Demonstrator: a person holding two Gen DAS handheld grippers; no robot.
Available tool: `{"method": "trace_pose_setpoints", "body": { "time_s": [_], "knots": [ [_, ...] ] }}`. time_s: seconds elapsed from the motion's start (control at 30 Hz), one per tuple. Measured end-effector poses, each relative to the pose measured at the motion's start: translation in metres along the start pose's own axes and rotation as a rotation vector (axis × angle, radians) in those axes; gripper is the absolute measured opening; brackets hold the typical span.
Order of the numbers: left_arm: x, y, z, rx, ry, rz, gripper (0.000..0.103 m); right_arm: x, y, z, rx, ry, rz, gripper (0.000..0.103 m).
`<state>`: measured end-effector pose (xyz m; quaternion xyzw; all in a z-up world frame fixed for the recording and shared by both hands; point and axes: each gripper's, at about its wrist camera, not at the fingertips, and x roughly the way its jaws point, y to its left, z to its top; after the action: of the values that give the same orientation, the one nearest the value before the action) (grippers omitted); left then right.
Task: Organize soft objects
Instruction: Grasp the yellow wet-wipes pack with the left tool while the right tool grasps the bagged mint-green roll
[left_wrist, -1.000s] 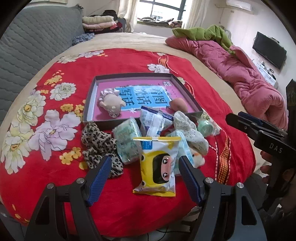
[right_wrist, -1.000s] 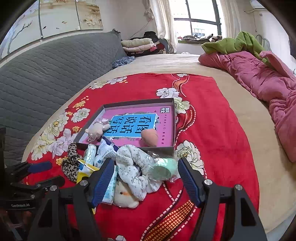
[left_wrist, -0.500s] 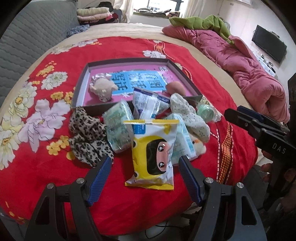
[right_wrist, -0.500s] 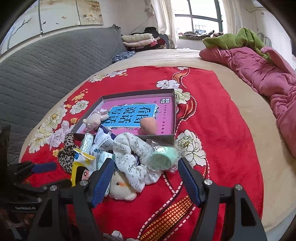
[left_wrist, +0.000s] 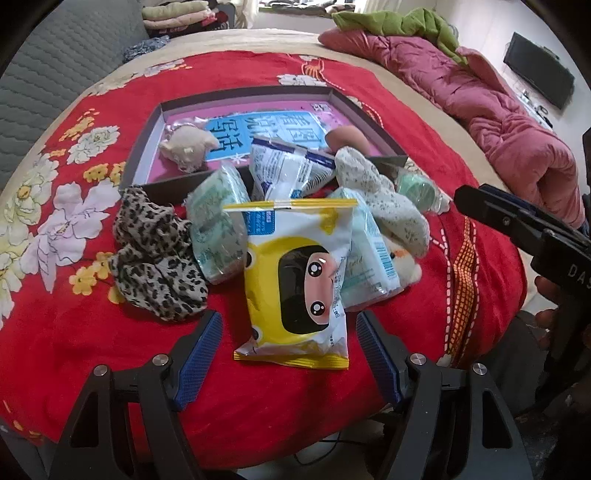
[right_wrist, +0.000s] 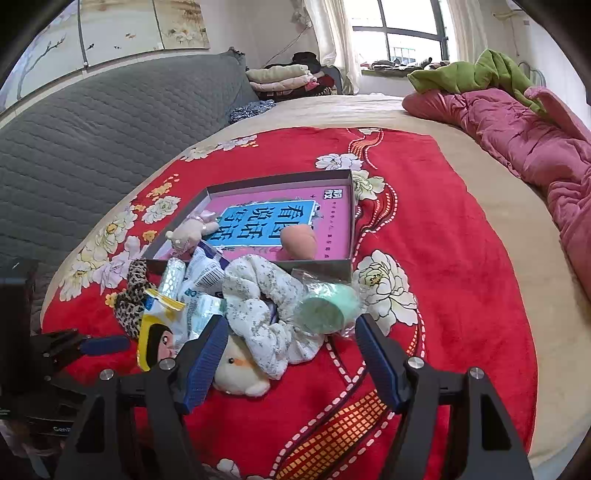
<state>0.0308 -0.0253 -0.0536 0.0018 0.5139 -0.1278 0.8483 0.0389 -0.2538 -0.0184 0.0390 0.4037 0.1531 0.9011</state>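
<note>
Clutter is the main hazard, since the soft things lie heaped against the near wall of the tray (left_wrist: 147, 146) on the red blanket (left_wrist: 92, 350). On the left, the leopard scrunchie (left_wrist: 155, 258) sits touching the green tissue pack (left_wrist: 218, 225), so a grab at either could drag the other along. At centre, the left gripper (left_wrist: 288, 343) hangs with its jaws spread wide and empty, one on each side of the near end of the yellow wipes pack (left_wrist: 299, 284); that pack overlaps a pale blue pack (left_wrist: 369, 258), and a slack or off-centre pinch on the slick film could let it slip or tip the pile. To the right, the right gripper (right_wrist: 288, 354) is also spread and empty, above the floral cloth (right_wrist: 266, 310) and the mint roll (right_wrist: 325, 310) in its clear wrap, which could roll away if nudged. A plush pig (left_wrist: 188, 146) and a pink sponge (left_wrist: 349, 138) already lie in the tray. The white plush (right_wrist: 240, 373) is mostly buried under the cloth, the blue-and-white pouch (left_wrist: 284, 170) is half covered, and whether it rests on the tray wall I cannot tell.
</note>
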Motion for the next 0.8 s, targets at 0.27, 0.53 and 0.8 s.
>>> {"method": "trace_pose_setpoints", "body": {
  "time_s": [0.27,0.53,0.8],
  "knots": [
    [0.016,-0.005,-0.001,0.013,0.027,0.025,0.076,0.008,-0.006,-0.002,0.007,0.001,0.011,0.071],
    [0.028,-0.003,0.002,-0.007,0.038,0.020,0.076,0.020,-0.007,-0.003,0.002,0.014,0.000,0.071],
    [0.033,0.002,0.003,-0.028,0.035,0.005,0.076,0.041,-0.011,0.000,0.026,0.028,-0.039,0.071]
  ]
}}
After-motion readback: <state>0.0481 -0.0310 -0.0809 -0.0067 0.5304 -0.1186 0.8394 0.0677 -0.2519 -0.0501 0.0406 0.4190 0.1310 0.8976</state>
